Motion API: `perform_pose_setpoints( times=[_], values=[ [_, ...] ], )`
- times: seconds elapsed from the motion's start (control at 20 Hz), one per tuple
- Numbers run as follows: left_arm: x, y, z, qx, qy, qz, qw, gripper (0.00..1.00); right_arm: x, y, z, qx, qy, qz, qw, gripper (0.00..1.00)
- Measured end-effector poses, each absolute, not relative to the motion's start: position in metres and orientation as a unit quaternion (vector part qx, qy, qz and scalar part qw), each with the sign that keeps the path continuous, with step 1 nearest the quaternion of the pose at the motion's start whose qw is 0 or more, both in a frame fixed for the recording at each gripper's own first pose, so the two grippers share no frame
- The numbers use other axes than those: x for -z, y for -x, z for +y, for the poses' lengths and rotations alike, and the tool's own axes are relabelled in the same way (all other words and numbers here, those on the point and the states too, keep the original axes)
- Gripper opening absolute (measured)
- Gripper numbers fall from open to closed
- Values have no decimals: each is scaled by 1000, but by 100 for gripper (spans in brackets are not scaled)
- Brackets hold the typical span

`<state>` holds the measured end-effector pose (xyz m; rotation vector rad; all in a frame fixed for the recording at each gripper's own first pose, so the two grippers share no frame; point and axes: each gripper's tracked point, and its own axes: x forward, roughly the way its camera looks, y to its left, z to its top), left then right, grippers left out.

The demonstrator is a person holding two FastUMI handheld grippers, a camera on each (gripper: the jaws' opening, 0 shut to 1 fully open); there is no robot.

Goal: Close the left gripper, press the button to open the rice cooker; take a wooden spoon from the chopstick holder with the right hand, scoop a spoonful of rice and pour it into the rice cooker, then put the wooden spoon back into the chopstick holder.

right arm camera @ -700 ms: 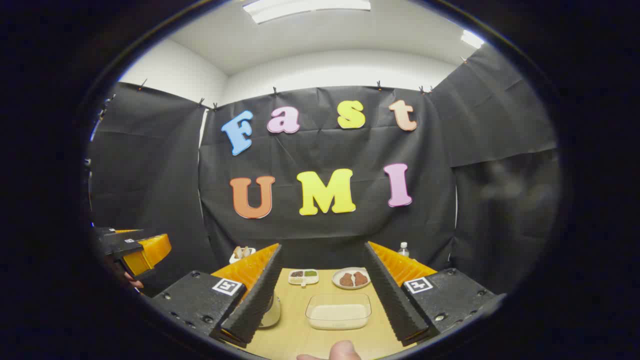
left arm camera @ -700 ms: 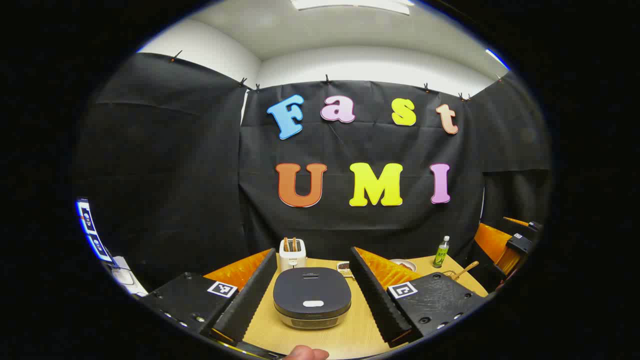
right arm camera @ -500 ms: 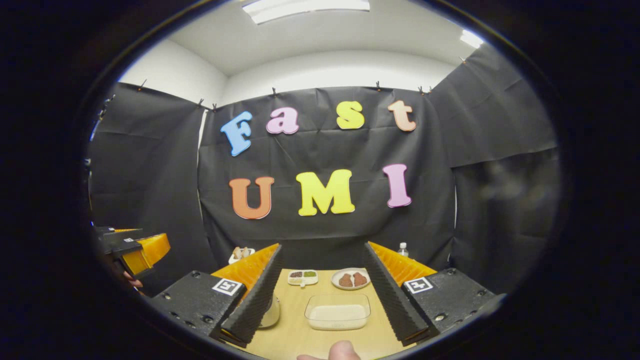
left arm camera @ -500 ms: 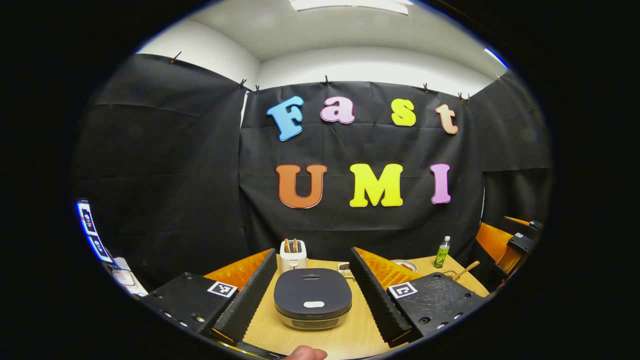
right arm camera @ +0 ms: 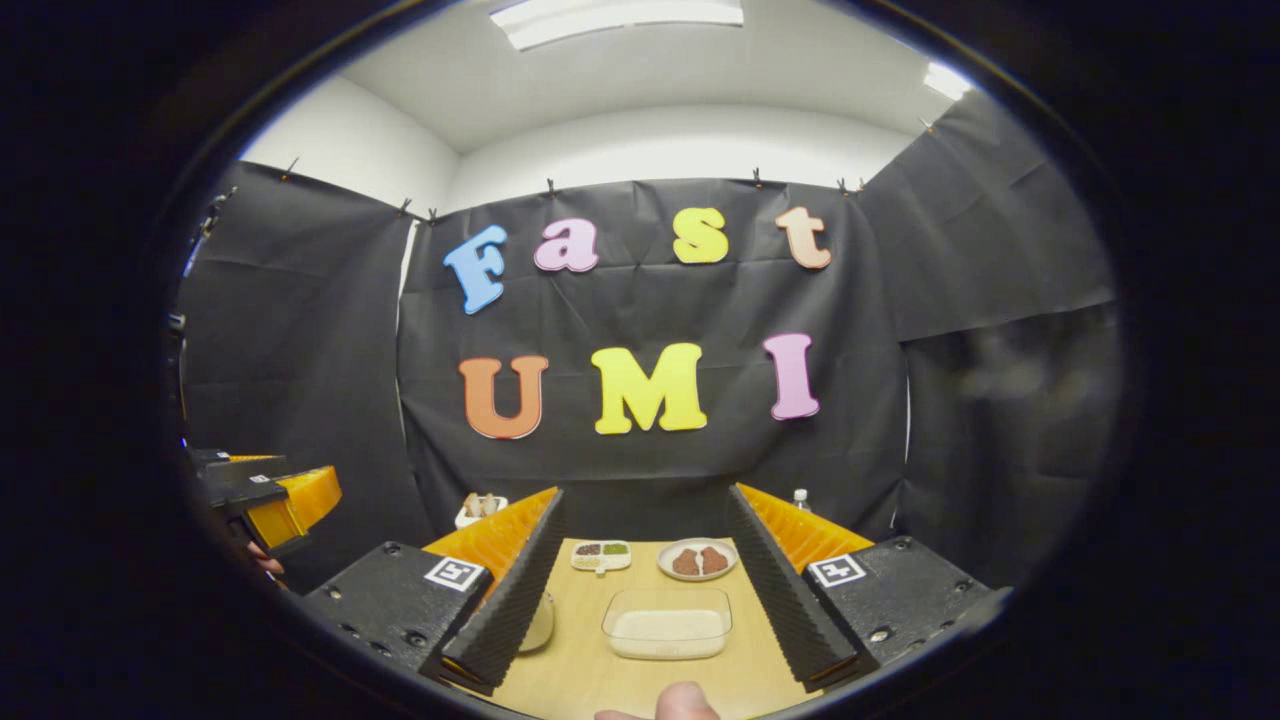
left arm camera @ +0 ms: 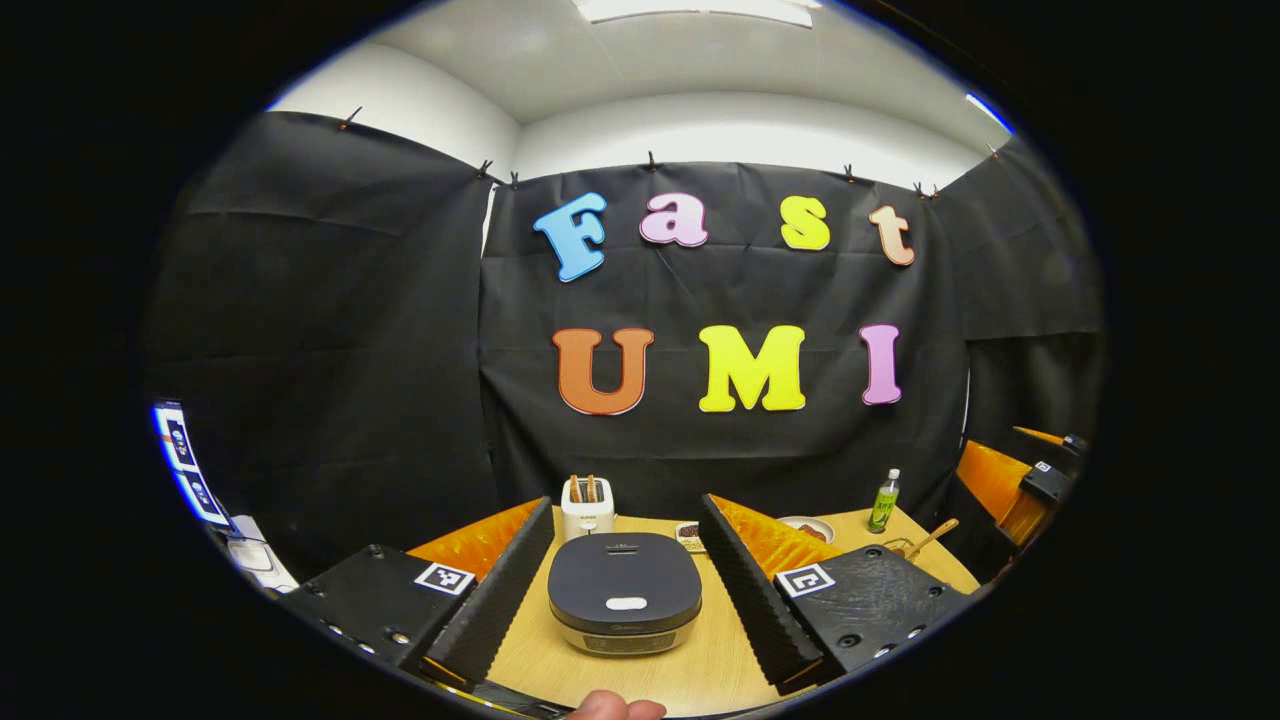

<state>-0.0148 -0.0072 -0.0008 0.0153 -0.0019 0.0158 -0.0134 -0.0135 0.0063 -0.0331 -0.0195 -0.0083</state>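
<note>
Colours on the table

A dark grey rice cooker (left arm camera: 625, 592) with a white button (left arm camera: 626, 603) is seen on pale wood table (left arm camera: 720, 670); a green bottle (left arm camera: 882, 503) stands behind.

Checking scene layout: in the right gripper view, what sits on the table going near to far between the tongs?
Thumb tip → clear container of rice → plate with two brown pieces, level with the small divided dish → black cloth wall.

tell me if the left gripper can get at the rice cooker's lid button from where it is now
Probably yes. In the left gripper view the rice cooker sits lid down on the table, straight ahead between the open fingers of the left gripper. Its pale button faces up with nothing in front of it.
</note>
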Motion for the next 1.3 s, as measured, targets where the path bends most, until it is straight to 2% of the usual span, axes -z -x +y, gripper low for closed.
perform_pose_setpoints(
  times=[0.4,1.2,1.3],
  values=[
    [3,10,-16,-8,-2,10,1000,94,-14,12,-24,-5,23,-10,1000,99],
    [54,-42,-29,-5,-18,107,994,94,12,-25,-87,18,2,13,1000,100],
    [69,-51,-31,0,-14,132,991,67,19,-30,-94,21,0,19,1000,100]
  ],
)
